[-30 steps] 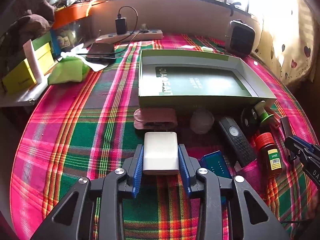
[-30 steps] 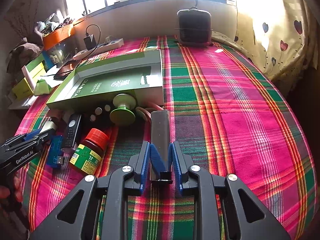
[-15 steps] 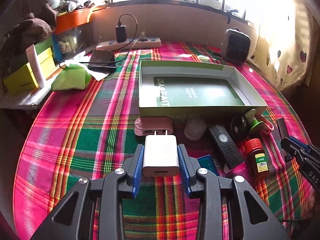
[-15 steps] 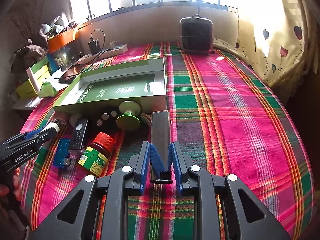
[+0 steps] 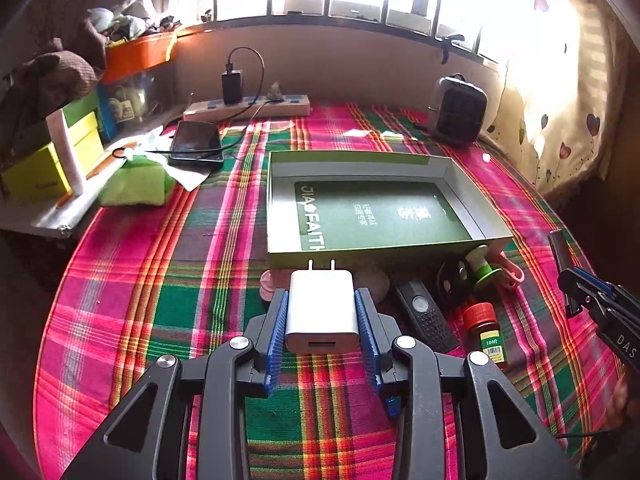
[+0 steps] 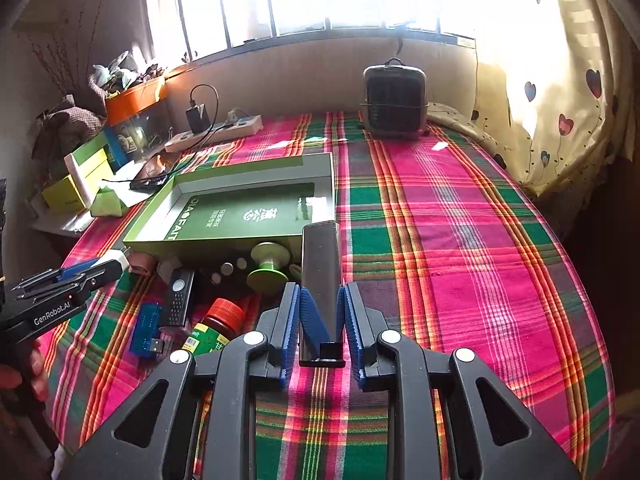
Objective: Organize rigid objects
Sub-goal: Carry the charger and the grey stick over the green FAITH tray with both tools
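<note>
My left gripper (image 5: 322, 320) is shut on a white USB charger (image 5: 321, 312), prongs pointing forward, held above the plaid cloth just before the green box tray (image 5: 280, 208). My right gripper (image 6: 321, 312) is shut on a dark flat bar (image 6: 320, 276), lifted near the tray's right front corner (image 6: 320, 168). In front of the tray lie a black remote (image 5: 426, 320), a brown bottle with a red cap (image 5: 484, 330), a green spool (image 5: 482, 270), a blue USB device (image 6: 146, 330) and a pink item (image 5: 267, 286).
A black heater (image 6: 394, 104) stands at the back. A power strip (image 5: 248, 106) with a plugged adapter and a phone (image 5: 196, 146) lie at the back left, beside green and yellow boxes (image 5: 52, 164). A curtain (image 6: 560, 100) hangs at the right.
Both grippers have risen with their loads: the charger and the dark bar left the cloth and now sit higher. The items before the tray stayed put.
</note>
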Demonstrator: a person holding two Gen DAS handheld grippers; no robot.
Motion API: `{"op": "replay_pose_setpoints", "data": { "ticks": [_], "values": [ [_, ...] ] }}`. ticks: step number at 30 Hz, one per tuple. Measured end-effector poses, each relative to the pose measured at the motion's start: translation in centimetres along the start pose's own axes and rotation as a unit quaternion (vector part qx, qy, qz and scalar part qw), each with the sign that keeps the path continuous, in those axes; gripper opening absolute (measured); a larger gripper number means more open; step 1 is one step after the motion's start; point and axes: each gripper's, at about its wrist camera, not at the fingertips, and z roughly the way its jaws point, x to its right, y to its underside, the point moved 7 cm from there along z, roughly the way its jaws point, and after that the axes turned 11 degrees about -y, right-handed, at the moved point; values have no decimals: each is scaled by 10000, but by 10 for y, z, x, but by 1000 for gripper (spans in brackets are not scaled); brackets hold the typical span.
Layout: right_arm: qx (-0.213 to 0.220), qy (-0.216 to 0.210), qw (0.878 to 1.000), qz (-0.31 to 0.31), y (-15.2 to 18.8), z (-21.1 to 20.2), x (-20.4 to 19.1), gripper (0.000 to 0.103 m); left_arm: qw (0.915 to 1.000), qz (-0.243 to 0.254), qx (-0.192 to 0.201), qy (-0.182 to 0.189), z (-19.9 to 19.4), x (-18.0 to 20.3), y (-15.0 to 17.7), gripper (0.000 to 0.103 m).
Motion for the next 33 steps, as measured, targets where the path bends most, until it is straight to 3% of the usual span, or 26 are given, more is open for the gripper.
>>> {"op": "replay_pose_setpoints", "data": {
  "ticks": [10, 21, 33],
  "values": [
    [-57, -104, 9999, -103, -29, 10, 3, 24, 9999, -43, 100, -64, 11, -9, -34, 32],
    [-266, -204, 9990, -287, -68, 47, 2, 24, 9999, -89, 13, 111, 45, -6, -71, 32],
    [-878, -373, 9952, -227, -88, 111, 9, 24, 9995, 16, -294, 92, 95, 8, -91, 32]
  ]
}}
